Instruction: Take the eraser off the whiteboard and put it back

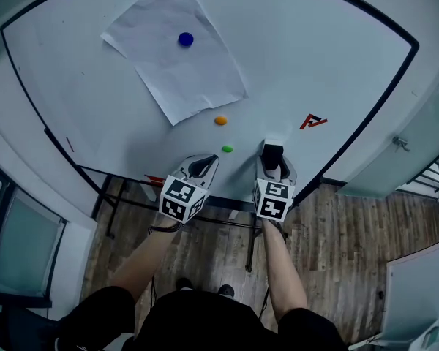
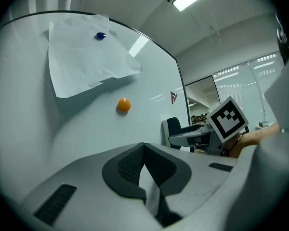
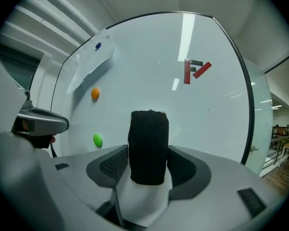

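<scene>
- Head view: a whiteboard [image 1: 314, 57] fills the upper part, with a wooden floor [image 1: 351, 240] below it.
- A sheet of paper [image 1: 172, 57] hangs tilted on the board, pinned by a blue magnet [image 1: 186, 39].
- An orange magnet [image 1: 220, 121] sits just below the paper's lower corner. A green magnet [image 1: 227, 149] is below that, and a red mark [image 1: 313, 122] lies off to the right.
- The left gripper [image 1: 208, 159] and the right gripper [image 1: 273, 151] are side by side near the board's lower edge, both pointing at it.
- The eraser [image 1: 272, 156] stands between the right gripper's jaws, just right of the green magnet, with its pale far end at the board.
- Left gripper view: the left gripper's [image 2: 143, 146] jaws are closed tip to tip with nothing between them.
- The orange magnet [image 2: 124, 105] is ahead on the board and the paper [image 2: 82, 52] is above it.
- At the right, the right gripper's marker cube [image 2: 226, 119] shows. The eraser [image 2: 173, 126] is at that gripper's front and seems to meet the board.
- Right gripper view: the black eraser [image 3: 148, 146] stands upright between the jaws, and both pads lie against its sides in a grip.
- The green magnet [image 3: 97, 140] is just left of it and the orange magnet [image 3: 95, 94] is higher.
- The red mark [image 3: 195, 70] is up to the right, and the left gripper [image 3: 41, 121] is at the left edge.
</scene>
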{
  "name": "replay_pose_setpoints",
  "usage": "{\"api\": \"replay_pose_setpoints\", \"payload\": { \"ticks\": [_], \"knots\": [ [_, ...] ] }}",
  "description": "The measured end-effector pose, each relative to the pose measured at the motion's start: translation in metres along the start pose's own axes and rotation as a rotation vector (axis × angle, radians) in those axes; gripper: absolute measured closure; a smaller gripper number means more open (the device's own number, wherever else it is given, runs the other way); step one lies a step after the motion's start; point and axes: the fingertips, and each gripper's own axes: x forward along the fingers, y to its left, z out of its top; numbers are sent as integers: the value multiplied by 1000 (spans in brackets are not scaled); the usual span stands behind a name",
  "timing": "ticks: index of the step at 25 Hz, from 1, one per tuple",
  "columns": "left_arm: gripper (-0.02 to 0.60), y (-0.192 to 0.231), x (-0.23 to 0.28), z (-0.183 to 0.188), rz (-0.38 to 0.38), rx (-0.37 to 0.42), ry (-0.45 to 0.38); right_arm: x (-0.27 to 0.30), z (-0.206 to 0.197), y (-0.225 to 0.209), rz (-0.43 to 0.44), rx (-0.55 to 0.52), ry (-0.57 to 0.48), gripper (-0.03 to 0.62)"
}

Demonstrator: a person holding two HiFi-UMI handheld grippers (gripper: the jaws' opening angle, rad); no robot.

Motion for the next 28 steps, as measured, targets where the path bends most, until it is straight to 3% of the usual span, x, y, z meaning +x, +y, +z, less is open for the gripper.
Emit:
{"api": "replay_pose_setpoints", "payload": {
  "ticks": [28],
  "knots": [
    [562, -59, 1, -6, 56, 0, 33, -45, -34, -29, 139, 3, 14, 344]
  ]
}}
